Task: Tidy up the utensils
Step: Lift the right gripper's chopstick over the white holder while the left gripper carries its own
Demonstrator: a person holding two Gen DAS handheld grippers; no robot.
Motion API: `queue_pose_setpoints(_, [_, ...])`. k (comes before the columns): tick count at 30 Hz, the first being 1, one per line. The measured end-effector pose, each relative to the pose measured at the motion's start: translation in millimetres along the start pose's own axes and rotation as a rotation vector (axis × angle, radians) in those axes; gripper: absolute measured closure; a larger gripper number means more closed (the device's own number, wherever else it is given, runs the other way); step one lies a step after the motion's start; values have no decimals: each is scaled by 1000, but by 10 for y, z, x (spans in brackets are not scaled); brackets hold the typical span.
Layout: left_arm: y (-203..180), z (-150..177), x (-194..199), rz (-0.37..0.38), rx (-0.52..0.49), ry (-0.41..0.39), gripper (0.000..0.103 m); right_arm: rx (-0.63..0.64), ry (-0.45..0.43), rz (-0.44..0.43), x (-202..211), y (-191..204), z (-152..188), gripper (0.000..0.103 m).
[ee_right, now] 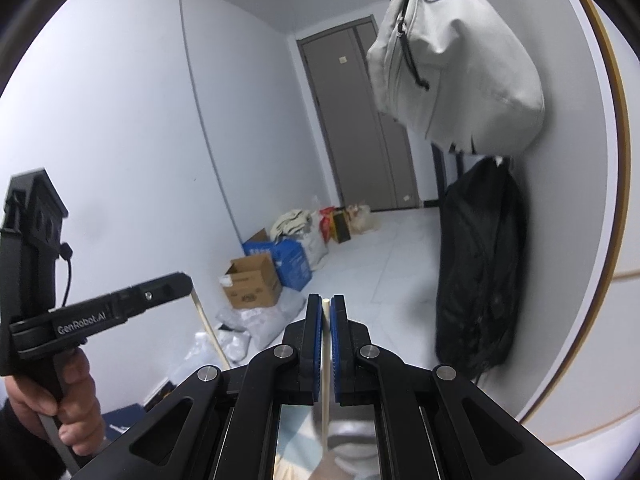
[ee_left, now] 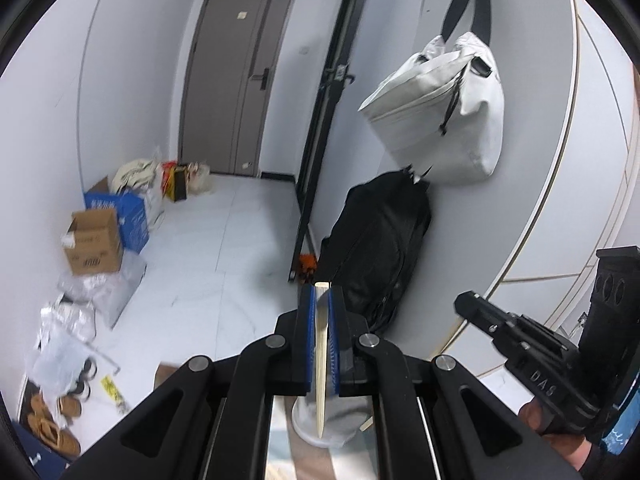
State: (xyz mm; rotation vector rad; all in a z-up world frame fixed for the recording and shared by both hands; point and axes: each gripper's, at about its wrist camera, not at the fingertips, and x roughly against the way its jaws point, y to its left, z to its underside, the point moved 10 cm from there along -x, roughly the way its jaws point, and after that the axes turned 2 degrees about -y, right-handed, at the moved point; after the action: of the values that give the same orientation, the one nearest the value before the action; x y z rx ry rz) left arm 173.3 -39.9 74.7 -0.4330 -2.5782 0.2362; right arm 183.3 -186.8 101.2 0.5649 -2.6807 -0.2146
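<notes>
In the left wrist view my left gripper (ee_left: 321, 292) is shut on a pale wooden chopstick (ee_left: 321, 360). The stick stands nearly upright between the blue pads, its lower tip over a white round holder (ee_left: 340, 424) below. My right gripper (ee_left: 460, 302) shows at the right, held by a hand. In the right wrist view my right gripper (ee_right: 326, 300) is shut on a thin pale chopstick (ee_right: 325, 360), upright above the pale holder (ee_right: 354, 436). The left gripper (ee_right: 188, 282) appears at the left with its chopstick (ee_right: 208, 328) hanging below it.
A white bag (ee_left: 444, 112) and a black bag (ee_left: 384, 248) hang on the wall to the right. Cardboard boxes (ee_left: 94, 242), a blue box (ee_left: 132, 216) and plastic bags lie along the left wall. A grey door (ee_left: 240, 80) stands at the far end.
</notes>
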Motion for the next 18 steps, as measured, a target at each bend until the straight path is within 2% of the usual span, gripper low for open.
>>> queue_pose_setpoints(5, [-85,-202,-210,20,-3,-5,101,23,-31,17,-131,-104,-255,100])
queue_pose_setpoints(10, [-70,-199,-432,12,-8,8,101,25,-52,25,-285,-183,-407,100])
queue_pose_setpoints(18, [-48,-92,-732,13,-18,42,101,26,-43,33,-583,-312,-301,100])
